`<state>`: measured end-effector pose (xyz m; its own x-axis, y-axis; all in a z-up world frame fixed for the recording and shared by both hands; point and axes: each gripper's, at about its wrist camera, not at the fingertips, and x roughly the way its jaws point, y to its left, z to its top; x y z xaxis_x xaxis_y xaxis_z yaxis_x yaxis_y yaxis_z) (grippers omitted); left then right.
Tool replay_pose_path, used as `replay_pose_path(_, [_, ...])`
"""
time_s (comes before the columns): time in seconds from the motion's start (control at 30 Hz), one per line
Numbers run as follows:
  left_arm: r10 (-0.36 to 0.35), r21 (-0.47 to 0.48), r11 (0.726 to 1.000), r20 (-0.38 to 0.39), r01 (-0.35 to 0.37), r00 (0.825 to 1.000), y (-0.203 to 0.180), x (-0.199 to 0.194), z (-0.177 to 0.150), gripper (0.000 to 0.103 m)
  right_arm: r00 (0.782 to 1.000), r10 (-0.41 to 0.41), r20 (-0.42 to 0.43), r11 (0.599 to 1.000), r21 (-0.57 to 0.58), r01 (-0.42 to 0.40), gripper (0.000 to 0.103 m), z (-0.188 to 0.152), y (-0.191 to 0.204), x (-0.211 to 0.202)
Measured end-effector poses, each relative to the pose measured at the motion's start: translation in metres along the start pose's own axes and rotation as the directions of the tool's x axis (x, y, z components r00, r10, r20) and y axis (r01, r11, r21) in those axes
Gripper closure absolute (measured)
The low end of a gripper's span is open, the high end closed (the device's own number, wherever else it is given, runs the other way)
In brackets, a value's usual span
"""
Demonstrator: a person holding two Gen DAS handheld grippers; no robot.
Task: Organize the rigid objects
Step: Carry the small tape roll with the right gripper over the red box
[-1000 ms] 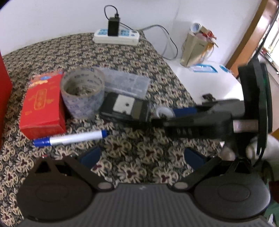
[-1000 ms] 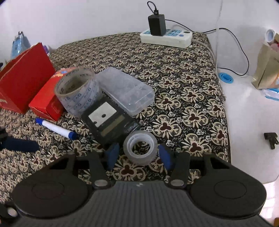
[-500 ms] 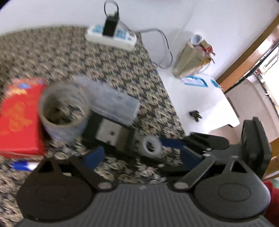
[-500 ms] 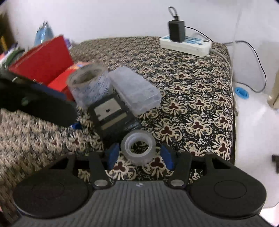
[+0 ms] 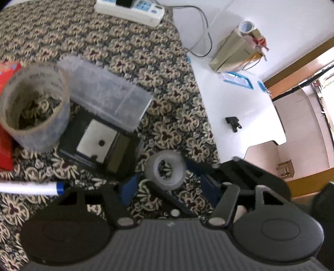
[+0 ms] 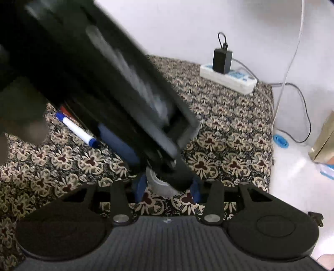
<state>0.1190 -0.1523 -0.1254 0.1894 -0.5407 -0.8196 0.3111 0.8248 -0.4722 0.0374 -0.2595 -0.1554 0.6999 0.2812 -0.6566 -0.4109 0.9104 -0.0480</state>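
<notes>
On the patterned tabletop (image 5: 167, 68), the small tape roll (image 5: 166, 173) serves as the reference object; items are listed from left to right.

Far left of the roll: a red box (image 5: 6, 146), with a large tape roll (image 5: 35, 108) standing on end against it, opening upward. Nearer, a blue-capped marker (image 5: 31, 187) lies with its long axis running left to right, cap end toward the small roll. Just left of the roll: a black scale (image 5: 100, 143) lying flat, with a clear plastic box (image 5: 108, 100) resting partly over its far edge. Well behind the roll: a white power strip (image 5: 129, 10).

The small tape roll sits flat, its axis roughly upright and its hole facing up. The left hand-held gripper (image 5: 169, 186) straddles it; its jaws have just been closing, yet both fingers stand clear of the roll's sides, so it is released. The right hand-held gripper (image 6: 167, 185) reaches in from the roll's right; its jaws have also just been closing, and its blue pads (image 6: 140, 185) lie against the roll's sides, grasping it. The body of the left hand-held gripper crosses over the roll in the right wrist view and hides its far half.
</notes>
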Motion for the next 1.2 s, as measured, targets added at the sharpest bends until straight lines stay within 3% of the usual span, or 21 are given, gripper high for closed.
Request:
replay_pose_path(0.03, [-0.001, -0.006, 1.000, -0.003, 0.001, 1.000, 0.001, 0.002, -0.001, 0.041, 1.000, -0.004, 0.012, 1.000, 0.000, 0.004, 0.075, 0.000, 0.001, -0.004])
replay_pose_path(0.07, [-0.012, -0.008, 1.000, -0.007, 0.012, 1.000, 0.001, 0.003, -0.002, 0.054, 1.000, -0.005, 0.025, 1.000, 0.000, 0.005, 0.075, 0.000, 0.001, -0.008])
replay_pose_path(0.13, [-0.032, -0.005, 0.999, -0.013, 0.032, 0.999, 0.000, 0.003, -0.004, 0.060, 0.999, 0.002, 0.047, 1.000, -0.001, -0.002, 0.075, -0.001, 0.003, -0.017])
replay_pose_path(0.4, [-0.042, 0.076, 0.996, 0.067, 0.037, 0.997, -0.016, -0.036, -0.019, 0.061, 0.996, -0.022, 0.090, 1.000, -0.019, 0.023, 0.075, 0.008, 0.014, -0.047])
replay_pose_path(0.67, [-0.030, 0.111, 0.994, 0.220, 0.005, 0.975, -0.009, -0.123, -0.035, 0.062, 0.984, 0.008, 0.177, 0.997, -0.080, 0.006, 0.074, 0.047, 0.047, -0.081])
replay_pose_path(0.97, [0.063, 0.064, 0.993, 0.403, -0.097, 0.913, 0.073, -0.250, -0.033, 0.062, 0.955, 0.110, 0.274, 0.976, -0.209, -0.053, 0.074, 0.138, 0.137, -0.072])
replay_pose_path(1.1, [0.124, 0.046, 0.987, 0.412, -0.157, 0.903, 0.130, -0.292, -0.014, 0.062, 0.956, 0.160, 0.246, 0.970, -0.221, -0.106, 0.074, 0.193, 0.186, -0.038])
replay_pose_path(1.2, [0.157, 0.037, 0.982, 0.379, -0.184, 0.912, 0.178, -0.301, 0.001, 0.060, 0.962, 0.198, 0.187, 0.963, -0.219, -0.155, 0.074, 0.232, 0.215, 0.000])
